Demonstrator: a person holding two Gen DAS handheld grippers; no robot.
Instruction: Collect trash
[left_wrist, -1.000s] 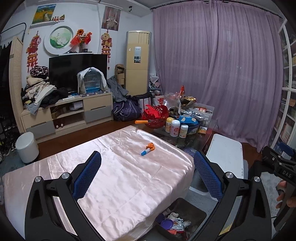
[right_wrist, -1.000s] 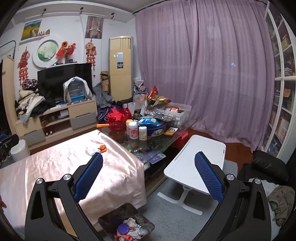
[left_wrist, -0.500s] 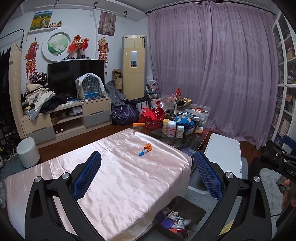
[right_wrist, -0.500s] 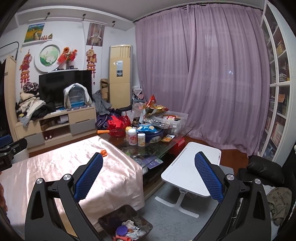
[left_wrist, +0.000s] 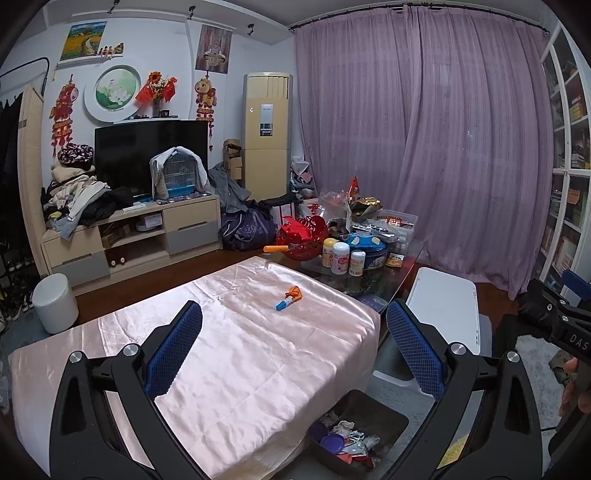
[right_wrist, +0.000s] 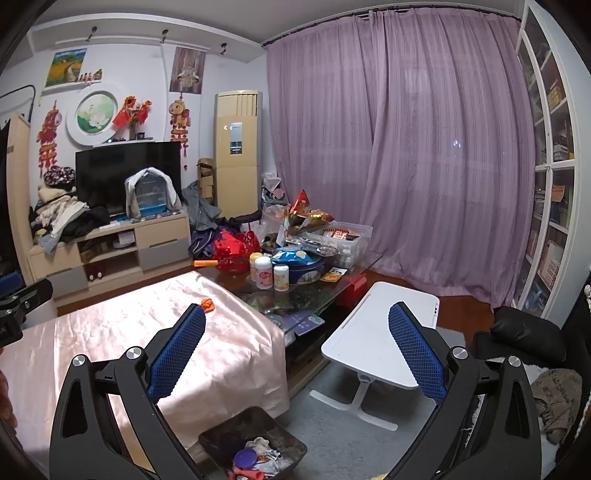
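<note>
A small orange and blue piece of trash (left_wrist: 289, 297) lies on the pink satin cloth (left_wrist: 236, 354) covering the low table, towards its far side; in the right wrist view only its orange end (right_wrist: 207, 305) shows, beside the left finger. A dark bin (left_wrist: 358, 435) holding scraps and a purple lid stands on the floor by the table's near corner, also seen as the dark bin (right_wrist: 255, 443) below. My left gripper (left_wrist: 293, 354) hangs open high above the cloth, holding nothing. My right gripper (right_wrist: 295, 358) is open and empty above the table's corner.
A glass coffee table (right_wrist: 332, 273) crowded with bottles, a blue tin and snack bags stands behind the cloth. A white folding lap table (right_wrist: 384, 332) sits on the grey rug to the right. A white stool (left_wrist: 55, 302), TV cabinet, curtain and bookshelf ring the room.
Both grippers have risen and drawn back a little, so the room sits lower and farther in view. Both stay open and empty. The trash has not moved.
</note>
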